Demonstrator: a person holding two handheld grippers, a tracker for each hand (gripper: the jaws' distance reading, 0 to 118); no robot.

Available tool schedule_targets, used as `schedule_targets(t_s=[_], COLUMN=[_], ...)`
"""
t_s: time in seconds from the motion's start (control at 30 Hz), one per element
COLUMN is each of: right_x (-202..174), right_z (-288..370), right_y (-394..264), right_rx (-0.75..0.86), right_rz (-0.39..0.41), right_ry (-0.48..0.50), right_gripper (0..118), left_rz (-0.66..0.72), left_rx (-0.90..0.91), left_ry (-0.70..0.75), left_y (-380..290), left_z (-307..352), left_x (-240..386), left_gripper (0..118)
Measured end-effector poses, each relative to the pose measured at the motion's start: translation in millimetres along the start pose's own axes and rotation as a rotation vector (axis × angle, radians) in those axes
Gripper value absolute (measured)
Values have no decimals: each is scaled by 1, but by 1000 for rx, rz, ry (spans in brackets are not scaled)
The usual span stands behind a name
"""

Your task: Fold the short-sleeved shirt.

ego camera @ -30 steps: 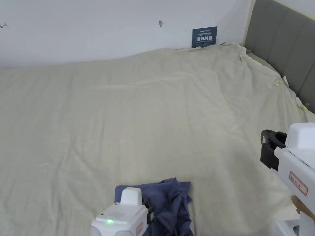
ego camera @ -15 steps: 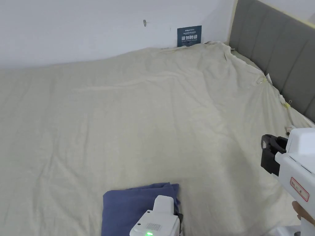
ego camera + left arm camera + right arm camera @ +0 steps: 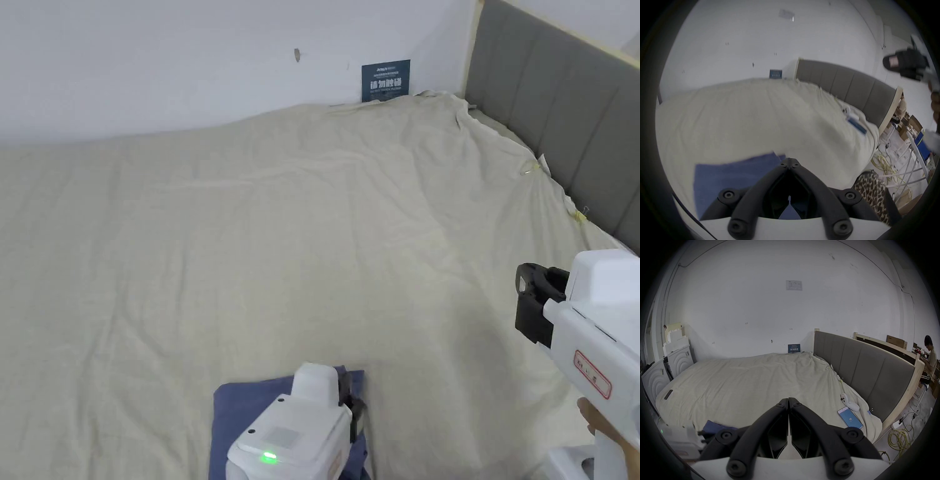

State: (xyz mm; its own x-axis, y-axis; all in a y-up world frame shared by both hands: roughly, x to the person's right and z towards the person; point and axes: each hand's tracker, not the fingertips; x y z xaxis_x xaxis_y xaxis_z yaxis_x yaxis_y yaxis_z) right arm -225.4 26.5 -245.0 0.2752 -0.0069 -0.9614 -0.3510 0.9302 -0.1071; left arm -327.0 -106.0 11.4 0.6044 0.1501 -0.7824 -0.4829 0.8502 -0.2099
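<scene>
The dark blue short-sleeved shirt (image 3: 250,403) lies as a flat folded rectangle on the cream bed sheet (image 3: 300,219), near the bed's front edge. My left gripper (image 3: 347,392) hovers over the shirt's right edge. In the left gripper view its jaws (image 3: 789,160) meet tip to tip with nothing between them, and the shirt (image 3: 737,172) spreads below. My right gripper (image 3: 528,300) hangs in the air well to the right of the shirt. Its jaws (image 3: 788,400) are shut and hold nothing. From there the shirt (image 3: 713,425) shows at lower left.
A grey padded headboard (image 3: 562,125) runs along the bed's right side. A phone (image 3: 850,419) and a white handheld device (image 3: 849,404) lie near the bed's right edge. A dark small object (image 3: 668,394) rests far left. Yellow cable (image 3: 898,441) coils on the floor. A person (image 3: 930,360) sits beyond the headboard.
One second ago the shirt was bunched up at the left gripper; now it lies flat and folded, and the left gripper has let it go. The right gripper has hardly moved.
</scene>
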Motion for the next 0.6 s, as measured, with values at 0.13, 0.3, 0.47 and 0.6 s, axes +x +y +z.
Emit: schedule_targets(t_s=[0.13,0.3,0.47,0.6], right_x=[-13,-37,-66,-83], right_z=[3,6,10,10], right_y=[10,26,36,41], right_rx=[41,107,172,210], right_rz=[6,16,36,51], right_ry=[26,54,69,80], right_gripper=[0,0,0,0], left_rz=[-11,-65,-94,-114], left_rx=[137,301,402,449], left_ry=[35,153,261,369], left_y=[41,80,100,108], left_z=[34,73,103,123], left_x=[-19,-44,-74,-98], left_gripper=[0,0,0,0])
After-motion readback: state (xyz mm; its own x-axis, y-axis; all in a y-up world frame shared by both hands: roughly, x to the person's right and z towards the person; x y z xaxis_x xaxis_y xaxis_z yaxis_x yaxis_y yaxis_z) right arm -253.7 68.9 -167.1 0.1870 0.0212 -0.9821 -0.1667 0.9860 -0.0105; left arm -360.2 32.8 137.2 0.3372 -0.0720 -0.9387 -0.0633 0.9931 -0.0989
